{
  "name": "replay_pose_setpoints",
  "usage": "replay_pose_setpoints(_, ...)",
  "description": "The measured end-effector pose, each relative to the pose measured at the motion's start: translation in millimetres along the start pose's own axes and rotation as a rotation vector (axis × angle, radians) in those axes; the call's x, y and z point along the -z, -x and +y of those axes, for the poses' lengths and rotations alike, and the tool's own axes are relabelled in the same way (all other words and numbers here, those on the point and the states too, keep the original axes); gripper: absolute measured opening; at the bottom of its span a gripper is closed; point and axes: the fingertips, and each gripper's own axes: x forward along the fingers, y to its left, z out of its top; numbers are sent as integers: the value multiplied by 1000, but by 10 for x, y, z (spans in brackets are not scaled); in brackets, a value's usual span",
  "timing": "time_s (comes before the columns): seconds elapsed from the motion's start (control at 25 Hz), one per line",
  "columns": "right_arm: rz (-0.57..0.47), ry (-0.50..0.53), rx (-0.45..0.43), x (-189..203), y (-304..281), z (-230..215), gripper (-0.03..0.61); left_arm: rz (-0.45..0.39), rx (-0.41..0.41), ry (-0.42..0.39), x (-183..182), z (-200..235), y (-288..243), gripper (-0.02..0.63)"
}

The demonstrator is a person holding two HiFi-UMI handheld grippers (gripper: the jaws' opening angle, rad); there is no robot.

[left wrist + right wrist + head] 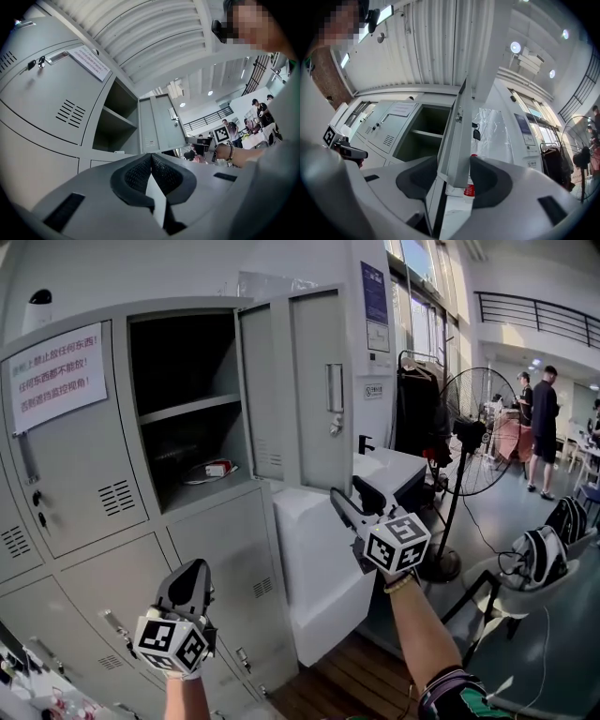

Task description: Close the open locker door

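Note:
The grey locker door (300,390) stands swung open to the right of its dark compartment (183,409), with a key in its handle (335,426). My right gripper (352,495) is at the door's lower outer corner. In the right gripper view the door's edge (459,140) fills the gap between the pads of my right gripper (457,176), which close on it. My left gripper (195,570) hangs shut and empty lower left, in front of the lower lockers. In the left gripper view its pads meet (151,157), and the open door (161,126) shows beyond.
A small red-and-white item (217,468) lies on the compartment floor. A white cabinet (319,559) stands right beside the lockers, under the door. Further right are a clothes rack (417,399), a standing fan (478,437), backpacks (539,554) and people (544,427).

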Motion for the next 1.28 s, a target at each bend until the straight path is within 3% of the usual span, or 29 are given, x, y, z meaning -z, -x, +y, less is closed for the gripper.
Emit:
replay_pose_setpoints(0.16, -23, -4, 32, -17, 26, -69, 91, 13, 2, -2, 97, 12, 12, 21)
replay_pose_setpoints(0.76, -84, -21, 20, -123, 92, 344, 91, 38, -16, -6, 63, 202, 261, 21)
replay_pose_setpoints(1.28, -87, 70, 31, -240, 37, 1134, 95, 60, -27, -1, -106, 596, 715, 21)
